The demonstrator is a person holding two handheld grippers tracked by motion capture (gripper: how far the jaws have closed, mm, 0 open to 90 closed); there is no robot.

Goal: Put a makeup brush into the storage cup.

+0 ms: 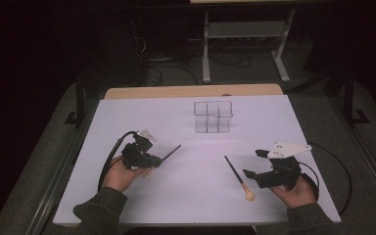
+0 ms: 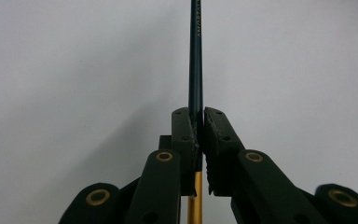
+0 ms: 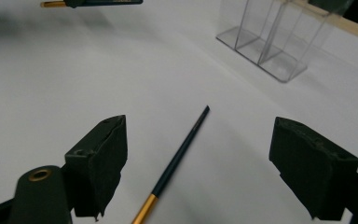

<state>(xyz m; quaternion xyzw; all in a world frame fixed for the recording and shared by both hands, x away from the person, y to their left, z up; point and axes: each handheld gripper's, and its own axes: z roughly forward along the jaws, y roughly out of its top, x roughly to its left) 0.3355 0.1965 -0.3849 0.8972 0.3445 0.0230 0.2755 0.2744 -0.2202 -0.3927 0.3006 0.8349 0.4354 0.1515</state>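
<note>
My left gripper [image 1: 152,160] is shut on a makeup brush [image 1: 170,152], whose dark handle points toward the middle of the white table. In the left gripper view the jaws [image 2: 199,115] pinch the dark handle [image 2: 196,56], and a gold ferrule [image 2: 195,200] shows below them. A second brush [image 1: 236,174] with a gold ferrule and a pale round head [image 1: 249,196] lies flat on the table. My right gripper [image 1: 254,163] hovers just right of it, open and holding nothing. In the right gripper view that brush [image 3: 179,156] lies between and beyond the spread jaws [image 3: 200,129].
A clear plastic organizer [image 1: 213,116] with several compartments stands upright at the back middle of the white table top [image 1: 186,196], and also appears in the right gripper view [image 3: 270,42]. Cables trail from both grippers. A wooden table edge [image 1: 191,91] runs behind the white sheet.
</note>
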